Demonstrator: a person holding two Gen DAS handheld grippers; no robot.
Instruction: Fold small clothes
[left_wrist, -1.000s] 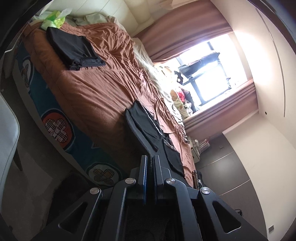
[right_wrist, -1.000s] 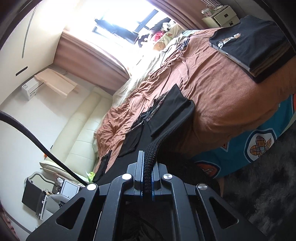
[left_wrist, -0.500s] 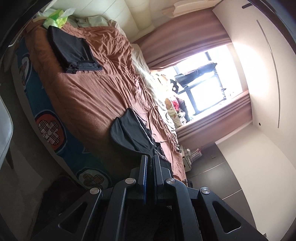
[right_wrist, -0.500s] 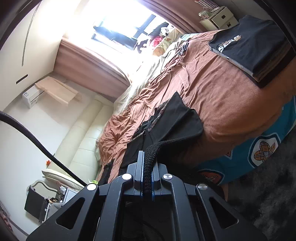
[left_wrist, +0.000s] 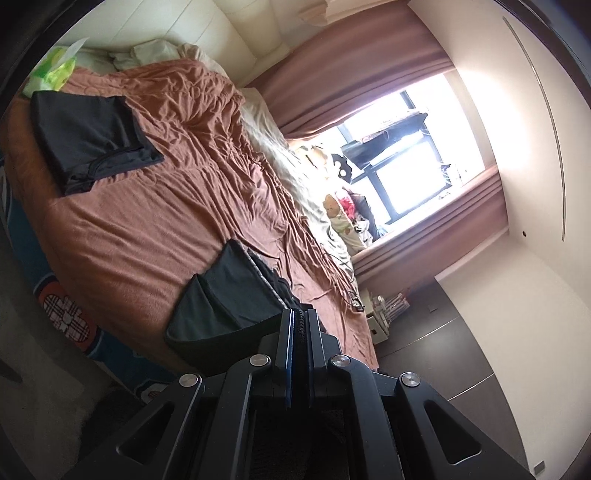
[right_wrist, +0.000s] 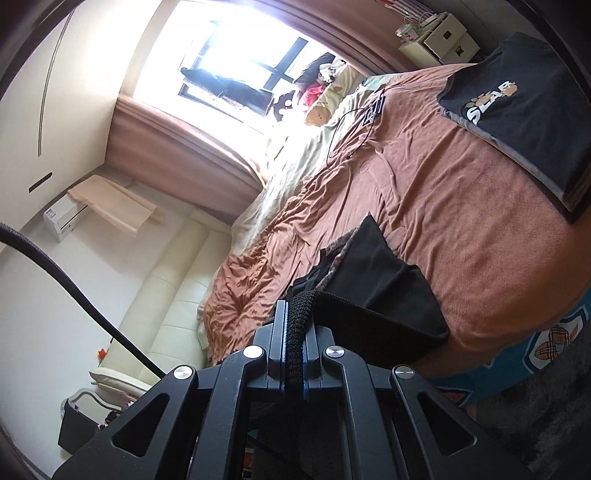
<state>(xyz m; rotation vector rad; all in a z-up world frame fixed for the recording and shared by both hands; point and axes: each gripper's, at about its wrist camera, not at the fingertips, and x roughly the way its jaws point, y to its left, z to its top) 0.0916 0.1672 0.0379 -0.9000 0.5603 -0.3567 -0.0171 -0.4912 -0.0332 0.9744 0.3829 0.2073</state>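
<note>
Left wrist view: the left tool (left_wrist: 300, 314) is pinching the edge of a black garment (left_wrist: 225, 295), which is hanging from its pressed-together jaws and draping onto the near edge of the bed (left_wrist: 155, 221), while a folded black garment (left_wrist: 92, 136) is lying well apart toward the head of the brown bedspread. Right wrist view: the right tool (right_wrist: 295, 306) is gripping the garment's knitted black waistband (right_wrist: 299, 325) between closed jaws, the black garment (right_wrist: 373, 280) is sagging from it onto the bed (right_wrist: 461, 221), and a folded stack of dark shirts (right_wrist: 524, 107) is resting near the far corner.
</note>
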